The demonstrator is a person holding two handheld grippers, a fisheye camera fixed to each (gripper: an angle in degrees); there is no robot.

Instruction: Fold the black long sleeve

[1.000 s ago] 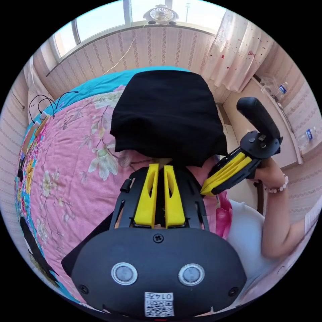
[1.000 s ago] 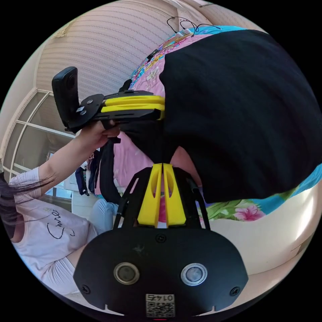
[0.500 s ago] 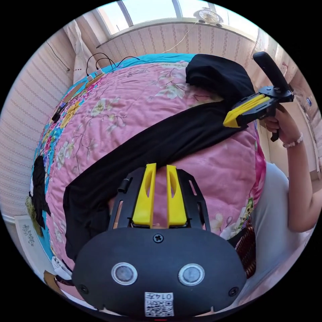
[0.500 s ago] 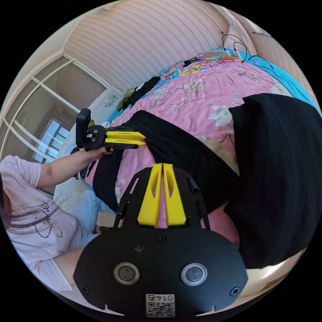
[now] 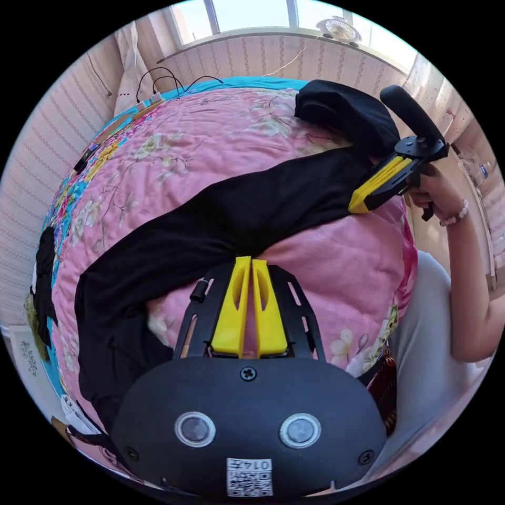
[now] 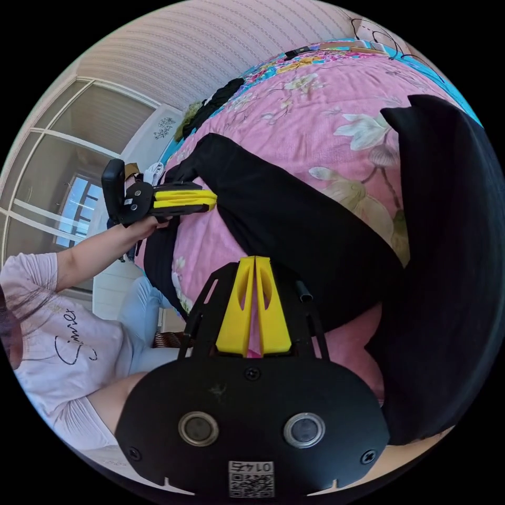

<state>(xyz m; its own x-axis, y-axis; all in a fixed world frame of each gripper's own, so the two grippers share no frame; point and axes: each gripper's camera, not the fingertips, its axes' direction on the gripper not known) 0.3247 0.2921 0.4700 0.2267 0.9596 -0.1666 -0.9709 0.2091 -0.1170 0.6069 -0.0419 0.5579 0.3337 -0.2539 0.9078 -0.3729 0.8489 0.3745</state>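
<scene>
- The black shirt (image 5: pixel 226 221) lies on the bed (image 5: pixel 210 131): a sleeve stretched out flat, the bulk heaped at one end.
- Left gripper (image 5: pixel 251 263): fingers nearly together, tips at the sleeve's near edge; whether they pinch cloth I cannot tell.
- Right gripper (image 6: pixel 255 261): fingers closed or nearly so, tips at the dark cloth just ahead; grip unclear too. It also shows beyond the left fingers (image 5: pixel 368 192), by the heap.
- To do the step well, I judge: take hold of the sleeve's edge cleanly at both points, lift together, and lay it straight over the body without twisting.
- Room: open quilt beyond the left fingertips; the bed's edge and the person's lap (image 5: pixel 421 326) sit close behind, so work away from them.
</scene>
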